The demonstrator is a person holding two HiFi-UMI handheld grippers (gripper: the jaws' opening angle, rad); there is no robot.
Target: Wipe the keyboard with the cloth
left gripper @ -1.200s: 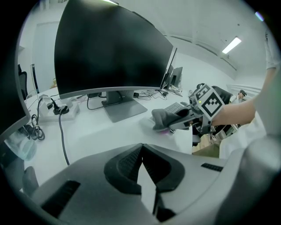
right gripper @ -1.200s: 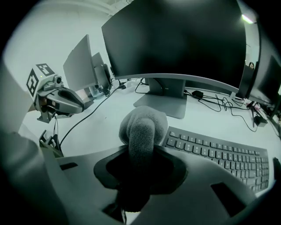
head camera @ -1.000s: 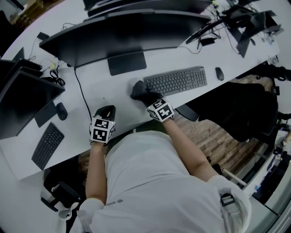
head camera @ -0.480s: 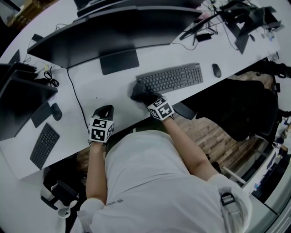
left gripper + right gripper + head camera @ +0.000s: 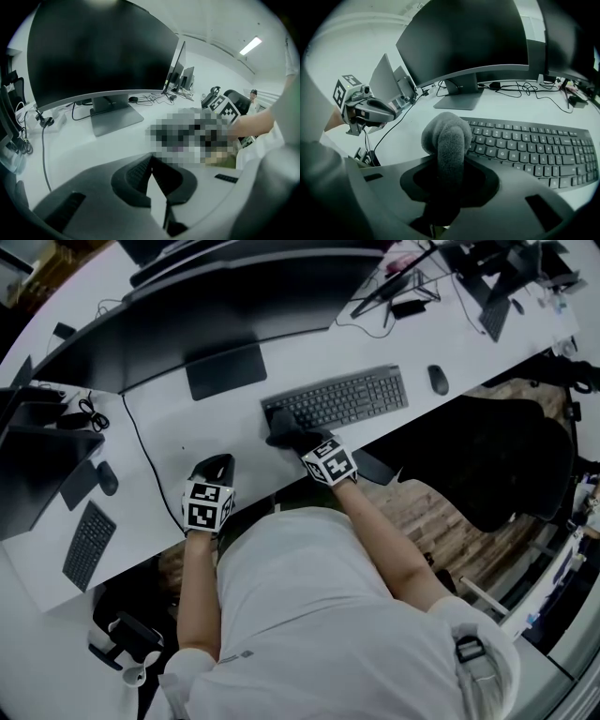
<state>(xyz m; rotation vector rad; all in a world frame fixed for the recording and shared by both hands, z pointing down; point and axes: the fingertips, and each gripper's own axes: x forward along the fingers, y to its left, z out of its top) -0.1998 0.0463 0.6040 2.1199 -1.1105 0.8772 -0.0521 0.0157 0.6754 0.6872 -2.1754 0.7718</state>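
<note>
A dark grey keyboard lies on the white desk in front of a monitor stand. My right gripper is shut on a bunched dark grey cloth, which rests over the keyboard's near left corner. In the right gripper view the cloth stands up between the jaws of my right gripper, against the leftmost keys of the keyboard. My left gripper sits near the desk's front edge, left of the keyboard and apart from it. Its jaws are shut on nothing.
A wide curved monitor on a flat stand runs behind the keyboard. A mouse lies to its right and a black cable to its left. A second keyboard and mouse are far left. A black chair stands on the right.
My right gripper has carried the cloth from beside the keyboard's left end onto its near left corner. The left gripper has stayed where it was.
</note>
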